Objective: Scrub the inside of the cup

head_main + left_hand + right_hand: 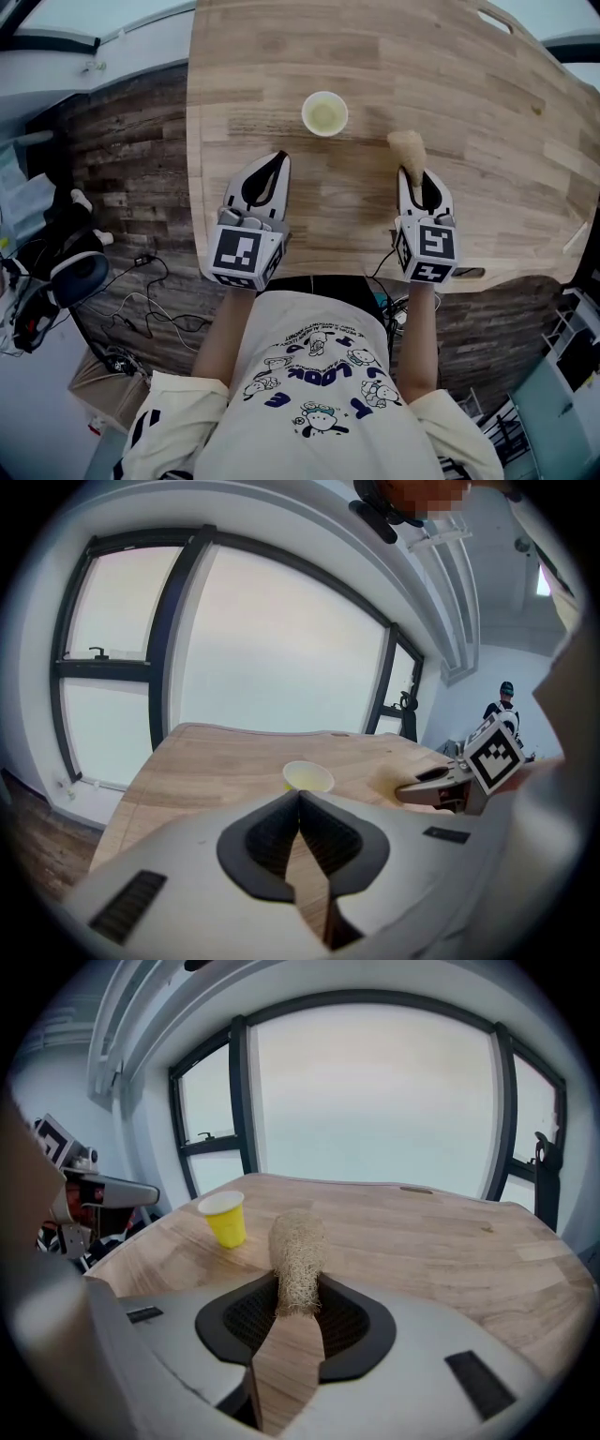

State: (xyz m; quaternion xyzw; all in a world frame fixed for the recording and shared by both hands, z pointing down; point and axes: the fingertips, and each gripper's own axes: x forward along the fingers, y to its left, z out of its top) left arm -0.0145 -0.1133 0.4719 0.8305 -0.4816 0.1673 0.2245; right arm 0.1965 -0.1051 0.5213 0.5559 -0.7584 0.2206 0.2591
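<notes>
A small yellow paper cup (324, 113) stands upright and open-topped on the wooden table (506, 141), also seen in the left gripper view (307, 777) and the right gripper view (225, 1218). My right gripper (412, 174) (298, 1286) is shut on the lower end of a tan loofah scrubber (408, 148) (298, 1251), which sticks out forward, to the right of the cup and apart from it. My left gripper (280, 157) (300, 795) is shut with nothing in it, nearer to me than the cup and a little left of it.
The table's curved left edge (191, 169) drops to a dark plank floor with cables (141, 309) and a headset (66, 277). A slot handle (495, 19) is cut in the table's far right. Large windows (375, 1101) stand beyond the table.
</notes>
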